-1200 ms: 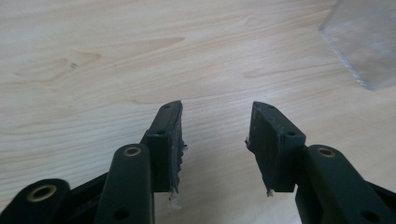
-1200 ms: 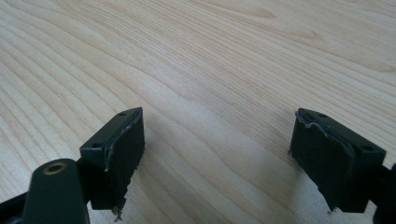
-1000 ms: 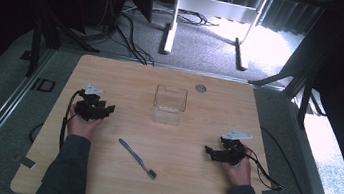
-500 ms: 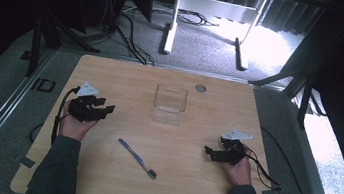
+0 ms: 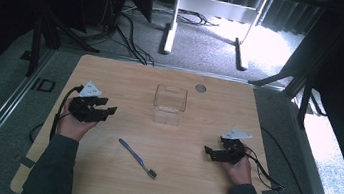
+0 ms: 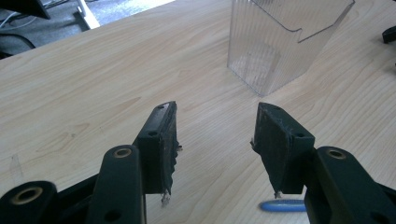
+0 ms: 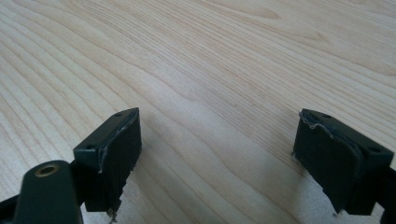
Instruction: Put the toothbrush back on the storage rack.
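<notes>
High view: the left gripper is held above the table at its left side, jaws parted with nothing between them; they have just been opening. The blue toothbrush lies flat on the wood, diagonal, bristle end nearest the person, well apart from both grippers. The clear container stands upright near mid-table, beyond the brush. The right gripper rests low at the right side, jaws spread and empty. Left gripper view: both pads are released over bare wood, the container ahead and the brush's blue handle tip just showing low between the jaws. Judged risk: the handle is thin and lies flush, so a shallow or off-centre closure could skid it away or pinch only one end, leaving it to pivot; a careless reach could also knock the light container over. Right gripper view: pads wide apart over plain wood grain, grasping nothing; no hazard noted there.
</notes>
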A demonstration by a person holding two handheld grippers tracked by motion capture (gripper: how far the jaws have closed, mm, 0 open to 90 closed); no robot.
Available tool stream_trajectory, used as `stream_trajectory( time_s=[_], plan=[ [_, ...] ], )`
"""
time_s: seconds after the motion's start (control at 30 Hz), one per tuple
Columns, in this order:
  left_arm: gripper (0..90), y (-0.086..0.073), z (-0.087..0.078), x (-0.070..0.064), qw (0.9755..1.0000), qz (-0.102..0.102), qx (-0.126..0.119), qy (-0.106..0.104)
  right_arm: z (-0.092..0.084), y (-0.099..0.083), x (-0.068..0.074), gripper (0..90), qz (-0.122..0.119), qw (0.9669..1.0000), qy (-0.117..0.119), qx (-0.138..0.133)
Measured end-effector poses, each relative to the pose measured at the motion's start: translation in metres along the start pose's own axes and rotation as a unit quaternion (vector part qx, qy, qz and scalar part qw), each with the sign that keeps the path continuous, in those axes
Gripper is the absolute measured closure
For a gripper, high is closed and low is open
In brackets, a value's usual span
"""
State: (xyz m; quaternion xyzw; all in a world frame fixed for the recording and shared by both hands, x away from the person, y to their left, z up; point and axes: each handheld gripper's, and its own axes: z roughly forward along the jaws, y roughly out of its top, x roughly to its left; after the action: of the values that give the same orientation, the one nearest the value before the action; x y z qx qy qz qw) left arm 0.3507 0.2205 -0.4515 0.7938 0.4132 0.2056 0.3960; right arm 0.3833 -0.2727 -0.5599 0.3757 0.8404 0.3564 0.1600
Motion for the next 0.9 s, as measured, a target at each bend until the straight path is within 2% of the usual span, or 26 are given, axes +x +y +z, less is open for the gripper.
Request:
stream_trajectory(
  time_s=[0.17,0.2,0.33,0.6,0.8,0.9],
  plan=[
    [50.1,0.004,-0.002,-0.002,0.9999,0.012,0.006,0.005,0.000,0.000,0.000,14.9,0.000,1.0000,0.000,0.000],
    [52.1,0.006,-0.003,-0.002,0.9998,0.012,0.010,-0.010,0.000,0.000,0.000,14.9,0.000,1.0000,0.000,0.000],
    [52.6,0.008,-0.005,-0.004,0.9996,0.022,0.011,-0.016,0.000,0.000,0.000,14.9,0.000,1.0000,0.000,0.000],
    [53.3,0.016,-0.011,-0.009,0.9988,0.043,-0.001,-0.025,0.000,0.000,0.000,14.9,0.001,1.0000,0.000,-0.001],
    [54.6,0.021,-0.013,-0.010,0.9981,0.047,-0.011,-0.039,0.000,0.000,0.000,14.9,0.001,1.0000,0.000,-0.001],
    [55.8,0.023,-0.013,-0.010,0.9976,0.048,-0.009,-0.048,0.000,0.000,0.000,14.9,0.001,1.0000,0.000,-0.001]
  ],
)
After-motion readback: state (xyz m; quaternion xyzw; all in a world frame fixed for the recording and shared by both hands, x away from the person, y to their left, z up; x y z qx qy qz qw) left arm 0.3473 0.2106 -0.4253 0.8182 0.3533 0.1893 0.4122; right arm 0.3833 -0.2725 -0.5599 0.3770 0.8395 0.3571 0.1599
